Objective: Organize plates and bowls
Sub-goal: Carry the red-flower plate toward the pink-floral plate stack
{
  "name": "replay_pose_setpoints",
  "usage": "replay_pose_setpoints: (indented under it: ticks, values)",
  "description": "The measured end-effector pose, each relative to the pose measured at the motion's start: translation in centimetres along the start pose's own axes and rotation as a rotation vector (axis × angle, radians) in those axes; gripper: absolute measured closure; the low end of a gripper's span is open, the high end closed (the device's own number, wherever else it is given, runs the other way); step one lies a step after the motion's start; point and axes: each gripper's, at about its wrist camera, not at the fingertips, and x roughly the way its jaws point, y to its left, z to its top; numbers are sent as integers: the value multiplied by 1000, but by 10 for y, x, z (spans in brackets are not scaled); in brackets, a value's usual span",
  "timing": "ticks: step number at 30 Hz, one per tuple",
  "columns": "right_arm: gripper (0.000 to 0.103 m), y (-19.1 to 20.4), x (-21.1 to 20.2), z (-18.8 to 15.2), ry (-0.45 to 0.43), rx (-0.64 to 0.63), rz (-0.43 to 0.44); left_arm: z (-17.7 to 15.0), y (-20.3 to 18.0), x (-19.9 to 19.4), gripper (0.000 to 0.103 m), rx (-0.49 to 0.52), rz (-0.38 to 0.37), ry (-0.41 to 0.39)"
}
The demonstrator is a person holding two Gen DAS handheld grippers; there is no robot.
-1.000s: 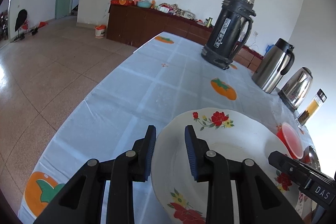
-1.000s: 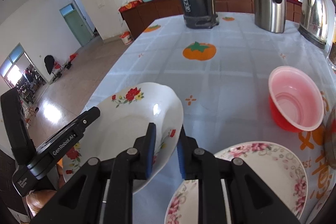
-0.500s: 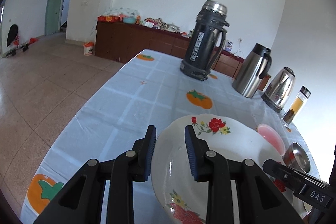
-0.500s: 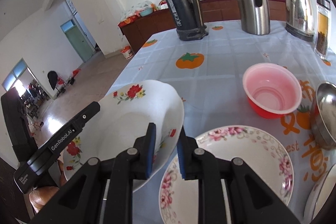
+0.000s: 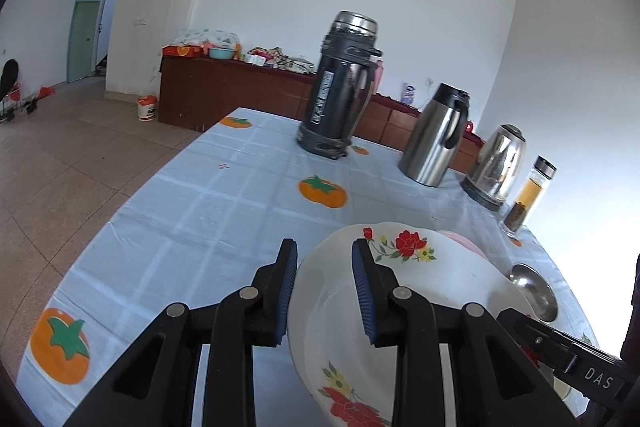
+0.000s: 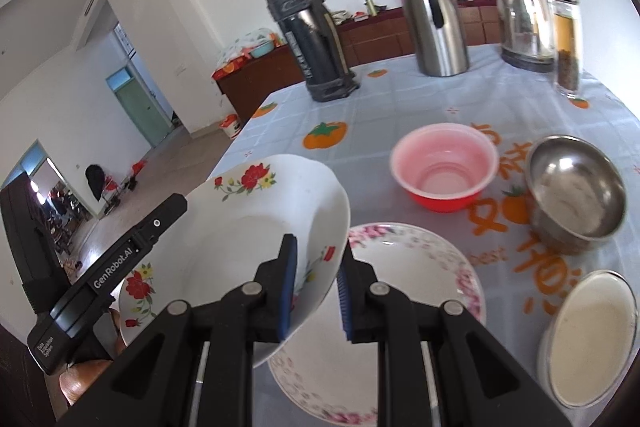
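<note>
Floral plate (image 6: 256,227) lifted clear of the table (image 6: 400,99), my left gripper (image 5: 324,287) pinching one rim, my right gripper (image 6: 316,287) pinching the opposite rim, pink-rimmed plate (image 6: 412,267) just below, red bowl (image 6: 444,167) and steel bowl (image 6: 576,187) beyond.

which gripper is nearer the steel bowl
Right. The right gripper grips the red-flower plate on the rim side toward the steel bowl, across the pink-flower plate. The left gripper clamps the opposite rim, farther away.
</note>
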Motion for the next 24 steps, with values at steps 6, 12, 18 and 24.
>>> replay_pose_setpoints:
  ticks: [6, 12, 18, 24]
  values:
    - [84, -18, -17, -8, -20, 27, -13, -9, -21, -3, 72, 25, -14, 6]
    - [84, -32, -28, -13, -33, 44, -23, -19, -36, -4, 72, 41, -21, 17]
    - [84, -47, -36, -20, -35, 66, -35, -27, -51, -4, 72, 62, -28, 23]
    - [84, -61, -37, -29, -37, 81, -55, -39, -62, 1, 72, 84, -25, 33]
